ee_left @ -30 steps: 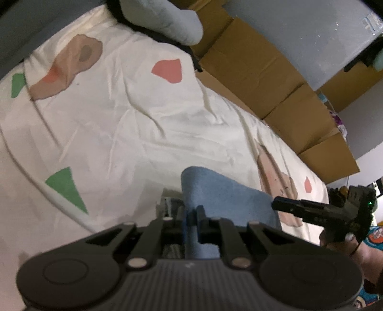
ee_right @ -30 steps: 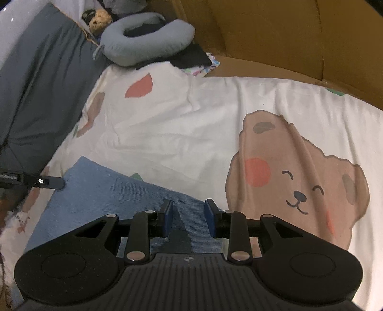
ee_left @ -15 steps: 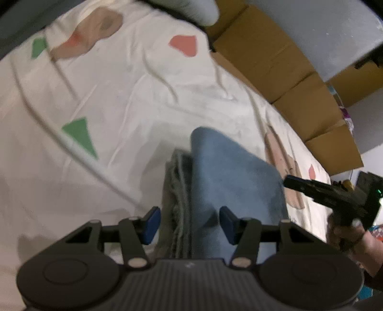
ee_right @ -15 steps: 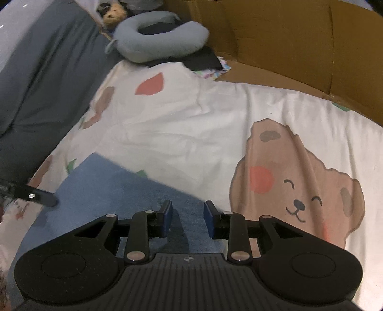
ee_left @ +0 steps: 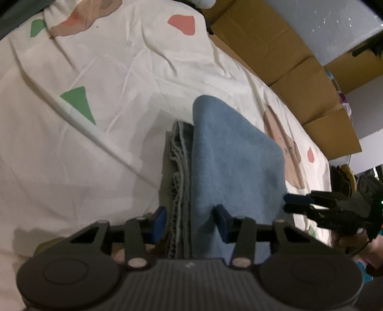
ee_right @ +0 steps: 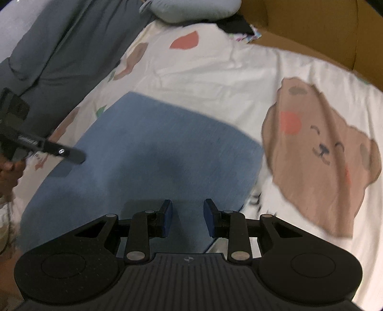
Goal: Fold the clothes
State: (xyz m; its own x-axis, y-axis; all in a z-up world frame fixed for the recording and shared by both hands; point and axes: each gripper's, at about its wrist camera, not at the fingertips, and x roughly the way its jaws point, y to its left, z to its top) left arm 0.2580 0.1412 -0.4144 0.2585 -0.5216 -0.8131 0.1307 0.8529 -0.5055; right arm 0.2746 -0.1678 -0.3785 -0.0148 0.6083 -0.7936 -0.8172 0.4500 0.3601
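Your left hand-held gripper (ee_left: 190,221), jaws just closing, straddles the folded blue cloth (ee_left: 229,162) without pinching; your right hand-held gripper (ee_right: 188,219) hovers spread, empty, above it.

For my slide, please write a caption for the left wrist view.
Left gripper open astride the folded blue cloth on a bear-print sheet.

white bedsheet (ee_right: 215,71) w/ bear print (ee_right: 318,150) lying across mid frame; cardboard boxes (ee_left: 275,43) sitting ~1 o'clock; grey pillow (ee_right: 191,9) resting ~12.
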